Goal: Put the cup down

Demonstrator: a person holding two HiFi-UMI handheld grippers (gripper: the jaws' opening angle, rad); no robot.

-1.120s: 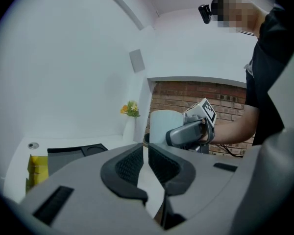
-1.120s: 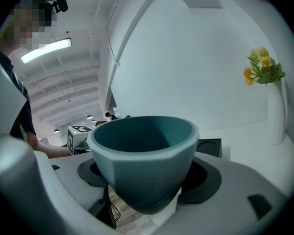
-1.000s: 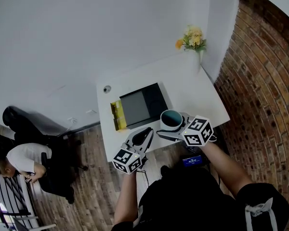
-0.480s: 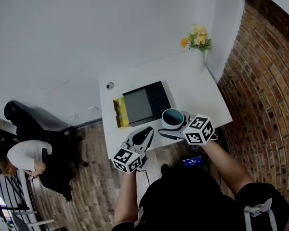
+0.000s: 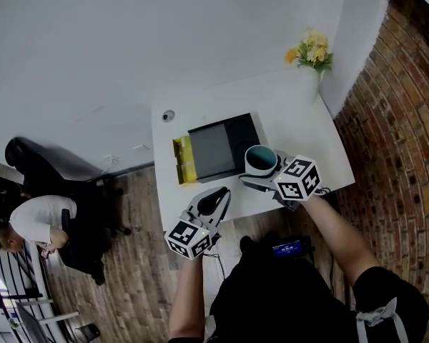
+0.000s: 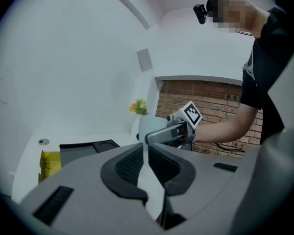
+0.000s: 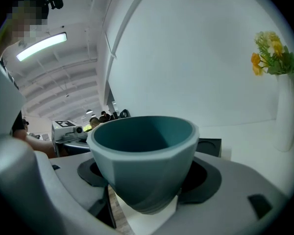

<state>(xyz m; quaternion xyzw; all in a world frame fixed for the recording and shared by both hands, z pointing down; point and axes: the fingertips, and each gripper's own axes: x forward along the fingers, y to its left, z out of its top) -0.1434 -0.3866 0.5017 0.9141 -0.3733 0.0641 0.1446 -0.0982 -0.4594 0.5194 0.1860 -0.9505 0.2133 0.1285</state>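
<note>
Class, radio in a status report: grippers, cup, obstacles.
Left gripper empty, jaws together. Right gripper shut on the teal faceted cup, upright over the white table. Black tray close beside it.

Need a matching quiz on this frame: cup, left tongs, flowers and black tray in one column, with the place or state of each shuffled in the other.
Things:
1. cup
2. left tongs
3. flowers
4. black tray

Places and states:
A. lying flat on the white table, beside a yellow item
B. jaws together, nothing between them
C. gripped in the right tongs
D. at the table's far right corner, by the brick wall

Pairs: 1-C, 2-B, 3-D, 4-A
</note>
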